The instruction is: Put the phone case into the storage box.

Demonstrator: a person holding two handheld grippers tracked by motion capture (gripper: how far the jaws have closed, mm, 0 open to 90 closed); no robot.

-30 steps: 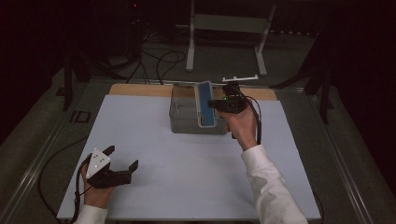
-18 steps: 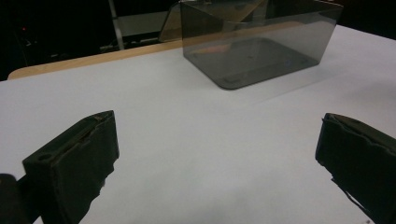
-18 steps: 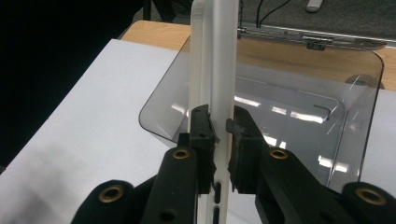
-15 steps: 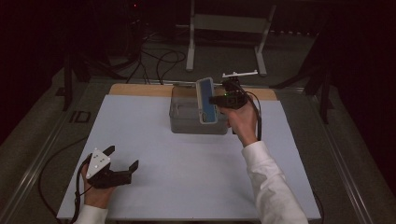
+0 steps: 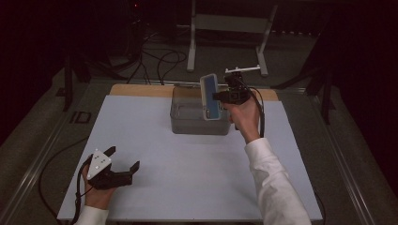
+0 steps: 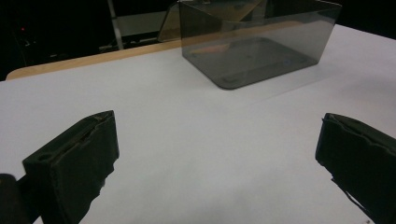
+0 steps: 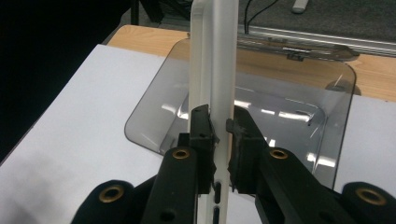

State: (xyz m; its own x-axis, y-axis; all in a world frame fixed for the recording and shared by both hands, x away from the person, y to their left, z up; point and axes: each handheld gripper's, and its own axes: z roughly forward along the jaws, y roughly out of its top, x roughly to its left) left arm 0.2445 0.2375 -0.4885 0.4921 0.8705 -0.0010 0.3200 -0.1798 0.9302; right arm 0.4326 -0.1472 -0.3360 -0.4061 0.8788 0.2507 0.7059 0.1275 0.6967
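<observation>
One phone (image 5: 210, 97), one bin (image 5: 199, 117), two grippers; the phone sits upper centre of the high view, raised above the bin's right part, its blue face turned toward the frame's left, its case pale around the edge; the right gripper (image 5: 220, 96) clamps it at the side, held up by a hand (image 5: 245, 115) in a white sleeve (image 5: 277, 187); the left gripper (image 5: 123, 159) rests low at the lower left of that view on the white mat (image 5: 187, 178), jaws spread wide with nothing between them.

The right gripper view gives the phone (image 7: 212, 70) edge-on, a thin white slab running up the middle, both jaws pressed on its flanks, side buttons showing near the bottom, and the bin (image 7: 261, 107) seen from above, empty; the left gripper view gives the bin (image 6: 257, 42) from the side, at the top of the frame, smoky and see-through, standing well beyond the parted jaws.
</observation>
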